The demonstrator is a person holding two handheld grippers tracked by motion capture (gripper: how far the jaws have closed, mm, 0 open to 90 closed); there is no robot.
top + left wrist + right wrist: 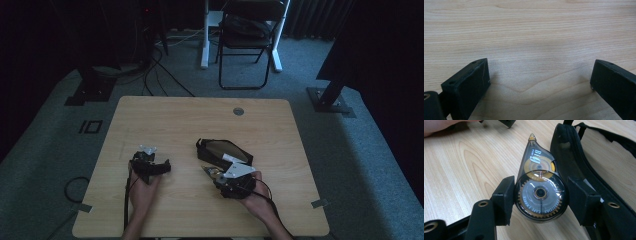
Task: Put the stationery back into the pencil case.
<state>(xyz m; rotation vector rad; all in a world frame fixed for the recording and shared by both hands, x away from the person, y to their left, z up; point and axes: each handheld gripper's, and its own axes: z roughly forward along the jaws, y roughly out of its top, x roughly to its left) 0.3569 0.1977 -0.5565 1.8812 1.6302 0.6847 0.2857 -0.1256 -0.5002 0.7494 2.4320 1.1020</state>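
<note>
A clear grey correction tape dispenser [536, 165] lies flat on the wooden table [461, 170], its tip pointing away from me. My right gripper [541, 195] is shut on its round body, one jaw against each side. Just beside it lies an open black zip pouch [574, 157]. From above, the right gripper [212, 174] sits at the pouch's [225, 149] near edge, with the dispenser [207, 170] at its jaws. My left gripper [150, 161] rests at the table's left, open, and between its jaws [539, 75] there is bare wood.
A round cable hole [238, 111] sits near the table's far edge. Beyond the table stand a folding chair [247, 30] and a white desk leg [204, 35]. Cables [150, 75] run over the carpet, and dark stand bases [332, 100] flank the table.
</note>
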